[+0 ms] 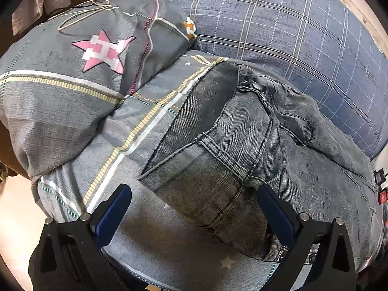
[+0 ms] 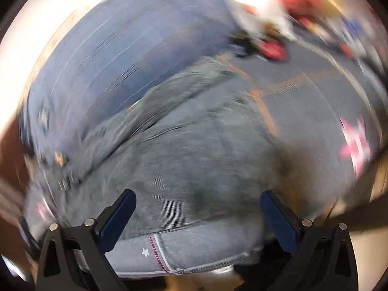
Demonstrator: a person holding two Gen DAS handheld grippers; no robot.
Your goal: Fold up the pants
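Observation:
Grey washed jeans (image 1: 218,145) lie folded on a grey bed sheet (image 1: 80,150) with yellow and white stripes. Their waistband and a back pocket face up in the left wrist view. My left gripper (image 1: 194,194) hovers open just above the near folded edge, one blue finger on each side of it, holding nothing. The right wrist view is heavily blurred by motion. It shows the jeans (image 2: 194,160) spread under my right gripper (image 2: 197,200), which is open with nothing between its fingers.
A grey pillow (image 1: 72,72) with a pink star lies at the left, a white cable (image 1: 80,14) draped on it. A blue plaid quilt (image 1: 291,29) fills the far right. Red and white things (image 2: 271,48) lie blurred beyond the jeans. The bed edge runs close below both grippers.

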